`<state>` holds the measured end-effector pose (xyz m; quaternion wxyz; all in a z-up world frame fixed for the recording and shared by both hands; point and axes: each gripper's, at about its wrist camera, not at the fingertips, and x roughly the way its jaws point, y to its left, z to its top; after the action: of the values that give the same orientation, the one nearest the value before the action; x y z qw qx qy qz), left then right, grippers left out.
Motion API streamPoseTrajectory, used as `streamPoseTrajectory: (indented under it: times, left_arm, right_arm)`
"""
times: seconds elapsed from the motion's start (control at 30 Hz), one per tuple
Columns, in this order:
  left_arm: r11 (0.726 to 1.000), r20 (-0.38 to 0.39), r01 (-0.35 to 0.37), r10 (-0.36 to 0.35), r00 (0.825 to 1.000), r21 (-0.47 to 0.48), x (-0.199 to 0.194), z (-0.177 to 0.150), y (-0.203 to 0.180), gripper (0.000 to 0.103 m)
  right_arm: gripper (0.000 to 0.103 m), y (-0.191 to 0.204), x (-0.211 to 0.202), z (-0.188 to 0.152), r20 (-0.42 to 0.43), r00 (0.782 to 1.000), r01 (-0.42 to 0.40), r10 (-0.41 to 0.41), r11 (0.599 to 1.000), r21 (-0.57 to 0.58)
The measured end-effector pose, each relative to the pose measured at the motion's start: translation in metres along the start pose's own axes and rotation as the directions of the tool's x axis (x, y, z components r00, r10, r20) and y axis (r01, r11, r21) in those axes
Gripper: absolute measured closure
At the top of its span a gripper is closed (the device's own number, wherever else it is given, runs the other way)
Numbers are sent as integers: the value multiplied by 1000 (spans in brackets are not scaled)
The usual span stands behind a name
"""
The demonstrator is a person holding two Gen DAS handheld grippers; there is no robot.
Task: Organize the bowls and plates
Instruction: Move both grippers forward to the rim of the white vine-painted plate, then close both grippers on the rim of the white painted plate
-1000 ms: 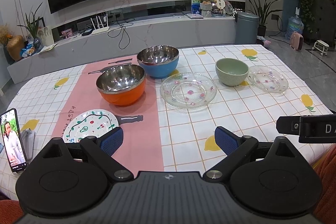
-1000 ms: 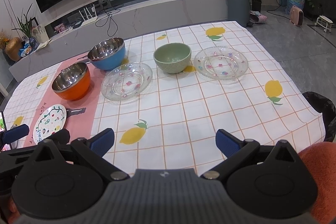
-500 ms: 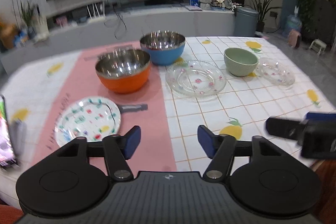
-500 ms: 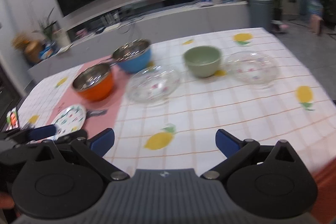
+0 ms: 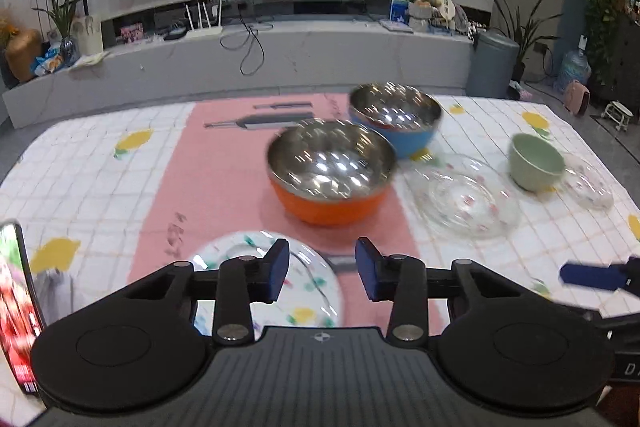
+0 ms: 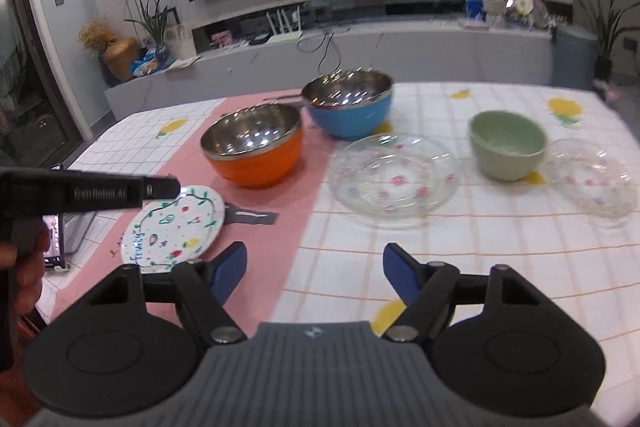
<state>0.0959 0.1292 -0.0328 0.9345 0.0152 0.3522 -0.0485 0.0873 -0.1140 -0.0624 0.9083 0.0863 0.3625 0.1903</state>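
A painted white plate (image 5: 236, 259) lies on the pink runner, just ahead of and under my left gripper (image 5: 322, 267). Its jaws are closing with nothing between them. Beyond stand an orange steel bowl (image 5: 330, 179) and a blue steel bowl (image 5: 394, 119). To the right are a flowered glass plate (image 5: 466, 195), a green bowl (image 5: 536, 161) and a smaller glass plate (image 5: 588, 183). My right gripper (image 6: 314, 269) hovers over the near cloth, its jaws closing on nothing. It faces the painted plate (image 6: 176, 227), the orange bowl (image 6: 256, 151) and the glass plate (image 6: 394, 181).
A phone (image 5: 16, 307) stands propped at the table's near left corner. The person's hand (image 6: 24, 263) holds the left gripper at the left edge of the right wrist view. A checked lemon tablecloth (image 6: 500, 247) covers the table; a TV console runs behind.
Both grippers have swung leftward and forward over the table, and both pairs of jaws have narrowed. The painted plate now sits right under the left jaws.
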Motion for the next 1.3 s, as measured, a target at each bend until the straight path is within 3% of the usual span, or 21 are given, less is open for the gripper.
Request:
streamPoseTrajectory:
  times: [0.07, 0.13, 0.23, 0.33, 0.43, 0.6, 0.73, 0.87, 1.07, 1.3]
  left_arm:
    - [1000, 9, 13, -13, 1000, -2, 7, 4, 11, 52]
    - [997, -32, 63, -64, 997, -33, 17, 7, 25, 43]
    - [995, -45, 68, -71, 996, -69, 27, 5, 39, 42]
    - [986, -86, 95, -108, 990, -136, 37, 2, 59, 51]
    - [954, -58, 146, -167, 984, -263, 40, 2, 88, 62]
    - [954, -72, 39, -64, 995, -299, 43, 6, 109, 70]
    - [940, -117, 27, -71, 991, -339, 52, 2, 123, 71]
    - [946, -168, -45, -10, 986, -320, 57, -2, 134, 71]
    - [924, -215, 4, -93, 972, -382, 65, -10, 142, 71]
    - [927, -249, -26, -74, 966, -374, 70, -16, 140, 70]
  right_arm:
    - [36, 6, 16, 7, -41, 999, -36, 37, 999, 17]
    - [44, 16, 31, 13, -77, 995, -63, 64, 998, 22]
    - [45, 30, 52, 20, -132, 986, -98, 104, 994, 51]
    - [47, 37, 72, 26, -169, 977, -115, 132, 987, 109]
    - [53, 40, 87, 29, -188, 970, -122, 152, 979, 162]
    - [61, 42, 107, 32, -220, 962, -117, 163, 971, 208]
    - [64, 42, 121, 33, -225, 956, -129, 190, 957, 261]
    - [64, 43, 128, 32, -223, 953, -136, 206, 947, 291]
    - [66, 41, 138, 23, -238, 946, -140, 218, 942, 306]
    - [72, 37, 137, 14, -239, 945, -136, 223, 933, 332]
